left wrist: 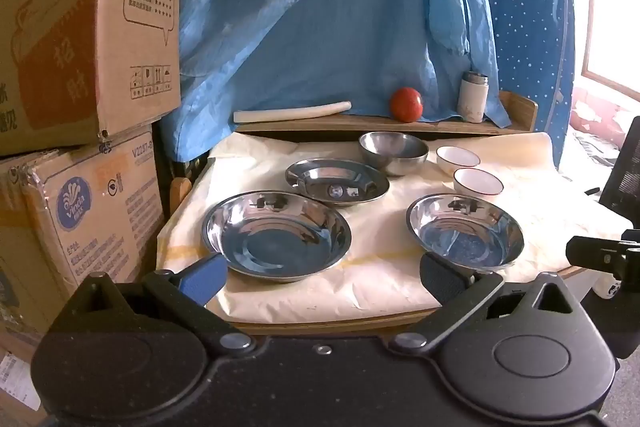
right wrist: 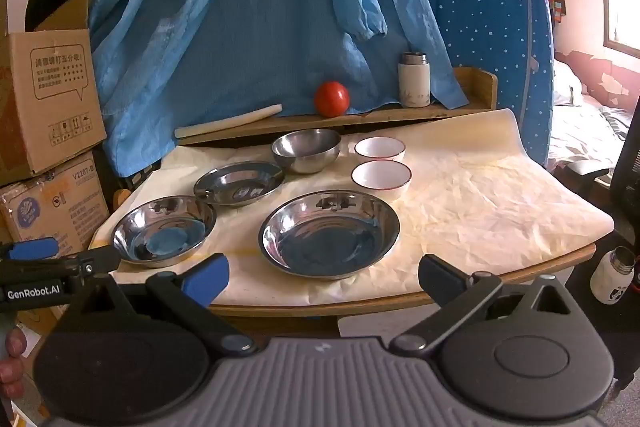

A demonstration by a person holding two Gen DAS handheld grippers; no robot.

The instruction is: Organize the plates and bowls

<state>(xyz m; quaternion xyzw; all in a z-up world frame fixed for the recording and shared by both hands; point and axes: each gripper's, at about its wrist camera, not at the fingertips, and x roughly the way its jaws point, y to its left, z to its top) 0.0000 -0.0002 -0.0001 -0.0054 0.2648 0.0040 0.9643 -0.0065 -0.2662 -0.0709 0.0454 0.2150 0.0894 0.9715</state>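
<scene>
Steel plates dominate the left wrist view: the left gripper (left wrist: 320, 273), jaws spread wide and empty, faces the near-left plate (left wrist: 276, 235) at the desk's (left wrist: 320, 323) front edge. From the right wrist, the right gripper (right wrist: 324, 277), equally agape and empty, faces the near-centre plate (right wrist: 330, 235); bowls sit behind on cream paper (right wrist: 480, 203), blue cloth beyond.

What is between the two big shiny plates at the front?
Nothing: only bare cream paper lies between the left plate and right plate, clearest in the right wrist view.
</scene>
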